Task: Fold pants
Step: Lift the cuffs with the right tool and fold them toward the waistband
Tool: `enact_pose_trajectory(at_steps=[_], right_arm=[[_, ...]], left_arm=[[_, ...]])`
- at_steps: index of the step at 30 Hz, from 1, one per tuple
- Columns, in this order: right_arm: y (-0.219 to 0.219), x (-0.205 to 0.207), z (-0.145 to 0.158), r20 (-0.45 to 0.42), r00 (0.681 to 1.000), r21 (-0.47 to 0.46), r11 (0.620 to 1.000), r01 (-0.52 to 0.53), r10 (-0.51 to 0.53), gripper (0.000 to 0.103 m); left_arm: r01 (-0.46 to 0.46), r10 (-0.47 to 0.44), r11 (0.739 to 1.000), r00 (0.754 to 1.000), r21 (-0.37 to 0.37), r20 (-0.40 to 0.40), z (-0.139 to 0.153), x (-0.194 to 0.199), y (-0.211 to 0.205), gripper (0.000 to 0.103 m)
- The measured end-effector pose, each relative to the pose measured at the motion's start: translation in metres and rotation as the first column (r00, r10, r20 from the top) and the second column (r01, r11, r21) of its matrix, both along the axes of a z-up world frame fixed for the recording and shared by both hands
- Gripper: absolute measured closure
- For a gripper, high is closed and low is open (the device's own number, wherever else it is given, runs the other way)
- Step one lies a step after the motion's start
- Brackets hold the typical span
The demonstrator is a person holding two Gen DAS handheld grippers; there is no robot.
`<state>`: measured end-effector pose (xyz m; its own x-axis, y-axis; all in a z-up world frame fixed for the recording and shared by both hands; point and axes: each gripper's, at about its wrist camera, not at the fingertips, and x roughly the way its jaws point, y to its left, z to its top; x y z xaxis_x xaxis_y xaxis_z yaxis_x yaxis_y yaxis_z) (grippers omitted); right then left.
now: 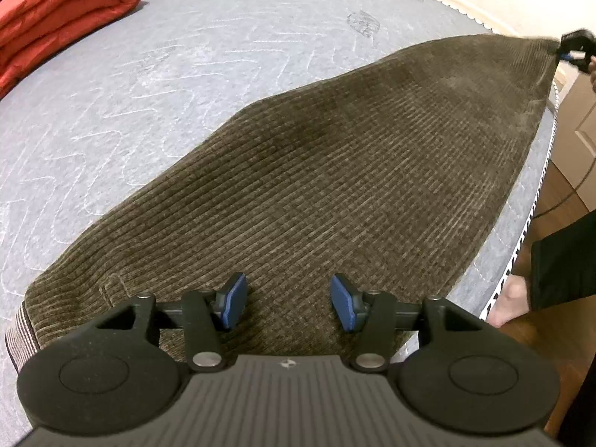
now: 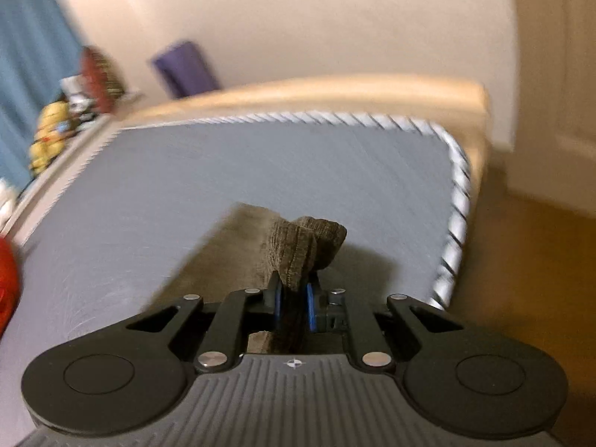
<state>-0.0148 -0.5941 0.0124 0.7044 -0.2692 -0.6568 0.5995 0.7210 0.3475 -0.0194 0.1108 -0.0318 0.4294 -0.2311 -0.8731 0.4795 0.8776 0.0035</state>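
Brown corduroy pants [image 1: 335,171] lie stretched along the grey mattress [image 1: 186,74], waistband near the left wrist camera, legs running to the far right. My left gripper [image 1: 288,303] is open just above the waist end, blue pads [image 1: 234,300] apart and empty. My right gripper [image 2: 294,298] is shut on the bunched hem end of the pants [image 2: 305,242] and holds it lifted over the mattress [image 2: 260,171]. It also shows in the left wrist view [image 1: 566,50] at the far end of the pants.
A folded red quilt [image 1: 56,18] lies at the mattress's far left corner. The mattress edge [image 1: 529,216] runs along the right, with wooden floor and a person's leg [image 1: 558,264] beyond. A cluttered shelf [image 2: 74,111] stands by the wall.
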Motion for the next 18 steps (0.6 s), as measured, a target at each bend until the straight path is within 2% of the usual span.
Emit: enact_pose_trajectory(at_steps=[3,5,7,9,12,13,14,16,17,18], right_arm=[[0.059,-0.002,0.035,0.061,0.989,-0.175,0.977,-0.124,0.136,0.090],[0.110,-0.007,0.057,0.092,0.960,-0.290,0.930,-0.227,0.263,0.090],[0.166,-0.016,0.070,0.092,0.913,-0.396,0.856,-0.333,0.398,0.090],[0.227,-0.030,0.077,0.069,0.831,-0.495,0.742,-0.452,0.552,0.090],[0.314,-0.063,0.069,-0.010,0.669,-0.603,0.529,-0.597,0.743,0.090],[0.340,-0.074,0.062,-0.049,0.608,-0.618,0.455,-0.641,0.792,0.090],[0.366,-0.086,0.051,-0.108,0.535,-0.624,0.362,-0.693,0.838,0.089],[0.418,-0.110,0.017,-0.294,0.340,-0.575,0.119,-0.809,0.893,0.087],[0.438,-0.122,-0.003,-0.378,0.220,-0.501,0.001,-0.865,0.899,0.084],[0.450,-0.133,-0.018,-0.436,0.114,-0.425,-0.092,-0.901,0.893,0.084]], left_arm=[[-0.015,0.015,1.000,1.000,-0.004,0.006,0.002,0.002,0.001,0.047],[-0.033,0.033,0.999,0.999,-0.015,0.010,0.005,0.005,0.003,0.047],[-0.057,0.058,0.998,0.998,-0.028,0.017,0.008,0.008,0.005,0.047],[-0.083,0.084,0.996,0.996,-0.045,0.022,0.011,0.012,0.009,0.047],[-0.134,0.136,0.988,0.990,-0.074,0.025,0.017,0.019,0.017,0.047],[-0.153,0.156,0.985,0.988,-0.082,0.023,0.018,0.022,0.021,0.047],[-0.171,0.173,0.981,0.985,-0.089,0.020,0.019,0.025,0.024,0.047],[-0.206,0.207,0.973,0.978,-0.101,0.006,0.019,0.030,0.032,0.045],[-0.219,0.220,0.970,0.975,-0.107,-0.002,0.018,0.032,0.034,0.044],[-0.233,0.233,0.966,0.972,-0.112,-0.012,0.017,0.034,0.037,0.044]])
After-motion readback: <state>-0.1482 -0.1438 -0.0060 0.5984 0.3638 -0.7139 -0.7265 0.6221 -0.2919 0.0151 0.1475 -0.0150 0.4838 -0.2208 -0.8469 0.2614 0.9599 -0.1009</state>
